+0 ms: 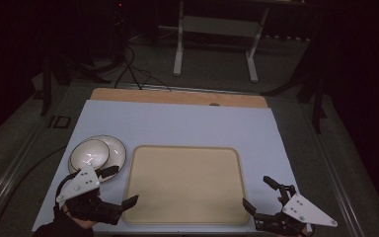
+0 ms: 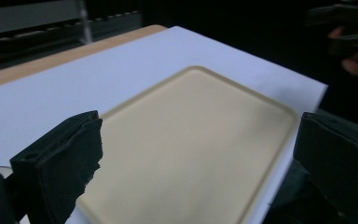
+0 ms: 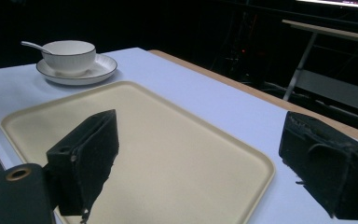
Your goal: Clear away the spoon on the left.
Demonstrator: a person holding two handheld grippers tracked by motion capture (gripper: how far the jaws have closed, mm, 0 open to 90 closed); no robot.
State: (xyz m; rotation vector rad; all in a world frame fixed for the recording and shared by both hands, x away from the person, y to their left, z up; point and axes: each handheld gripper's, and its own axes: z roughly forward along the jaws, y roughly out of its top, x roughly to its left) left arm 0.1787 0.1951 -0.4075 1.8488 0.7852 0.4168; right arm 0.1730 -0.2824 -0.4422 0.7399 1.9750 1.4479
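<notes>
One tray [image 1: 185, 183] is seen lying between the left tool [image 1: 121, 188] and the right tool [image 1: 259, 194], its near corners just ahead of each; both tools are held with jaws apart and nothing between them. One bowl [image 1: 90, 154] is set in one plate [image 1: 117, 152] just beyond the left tool, and one spoon [image 3: 31, 45] is seen resting in the bowl. Nothing is carried in the tray, and everything is borne by one desk [image 1: 187, 126].

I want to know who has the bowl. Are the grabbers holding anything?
No. The left gripper and right gripper are both open and hold nothing; the bowl sits on its plate.
</notes>
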